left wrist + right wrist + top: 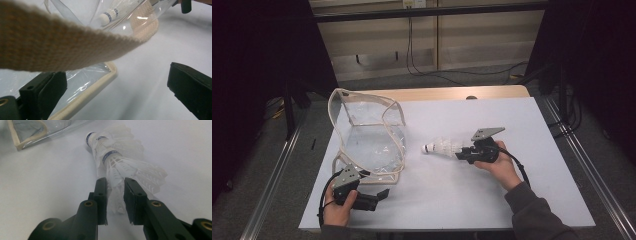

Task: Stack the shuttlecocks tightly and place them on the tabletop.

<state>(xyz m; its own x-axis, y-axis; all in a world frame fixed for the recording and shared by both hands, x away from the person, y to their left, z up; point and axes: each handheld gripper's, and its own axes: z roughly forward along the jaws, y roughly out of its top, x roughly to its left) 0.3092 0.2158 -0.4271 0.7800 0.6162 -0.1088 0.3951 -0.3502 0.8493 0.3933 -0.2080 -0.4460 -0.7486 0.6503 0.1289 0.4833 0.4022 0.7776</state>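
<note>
At lower left my left claw [382, 193] gapes beside the clear bag [367, 140], its strap [62, 47] slack above. Mid-frame, my right claw [460, 156] pinches the stacked shuttlecocks [442, 147] by fragile feathers on the bench [452, 200]; they may crush or slip apart.

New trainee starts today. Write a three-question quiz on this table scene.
1. True or false: the right gripper is shut on the shuttlecocks.
2. What is the clear bag trimmed with? A) beige webbing B) red tape C) black zip
3. Fill in: the left gripper's jaws stand ____.

Key: 1 true. 2 A. 3 open, beside the bag's edge, with the strap passing above them.
</note>
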